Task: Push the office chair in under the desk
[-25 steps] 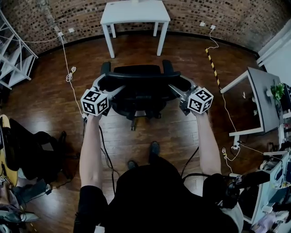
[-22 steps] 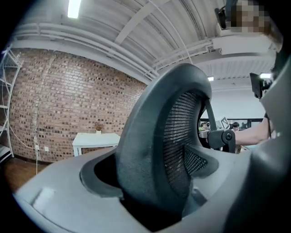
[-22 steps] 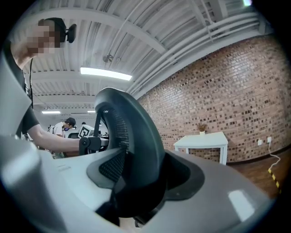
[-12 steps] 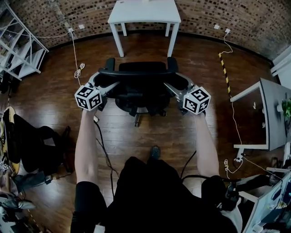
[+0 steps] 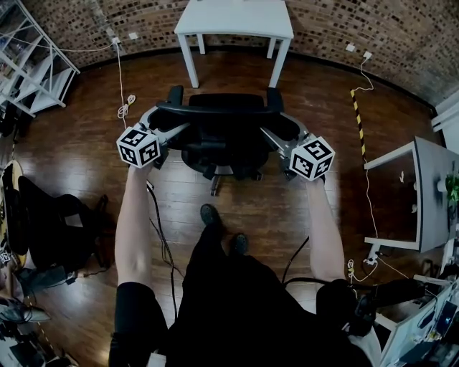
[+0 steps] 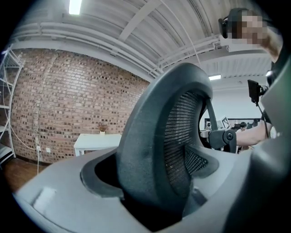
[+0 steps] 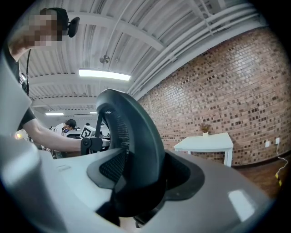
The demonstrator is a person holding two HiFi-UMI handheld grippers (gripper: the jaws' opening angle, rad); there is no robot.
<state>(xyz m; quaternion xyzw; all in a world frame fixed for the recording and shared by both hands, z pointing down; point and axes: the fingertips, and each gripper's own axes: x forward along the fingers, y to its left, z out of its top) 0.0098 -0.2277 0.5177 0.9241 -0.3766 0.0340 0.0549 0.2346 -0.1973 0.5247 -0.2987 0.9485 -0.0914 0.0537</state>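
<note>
At the bottom centre of the head view, the person's 2 forearms reached forward, 1 to each pair of tongs. The left tongs (image 5: 174, 129) pinched the left edge of the backrest (image 5: 219, 109) of the office chair (image 5: 222, 143). The left gripper view showed the mesh-filled rim seated between the 2 jaws. The right tongs (image 5: 275, 135) pinched the right edge in the same way, with the rim lodged between its jaws in the right gripper view. The office chair stood on the wooden floor (image 5: 72, 143) in the upper centre of the frame. Its backrest was toward the person and its seat faced the white bench (image 5: 234, 16) at top centre. The armrests (image 5: 174, 95) lay near the bench legs, and the seat was not yet under the bench top. A brick wall (image 5: 358, 21) ran behind the bench.
</note>
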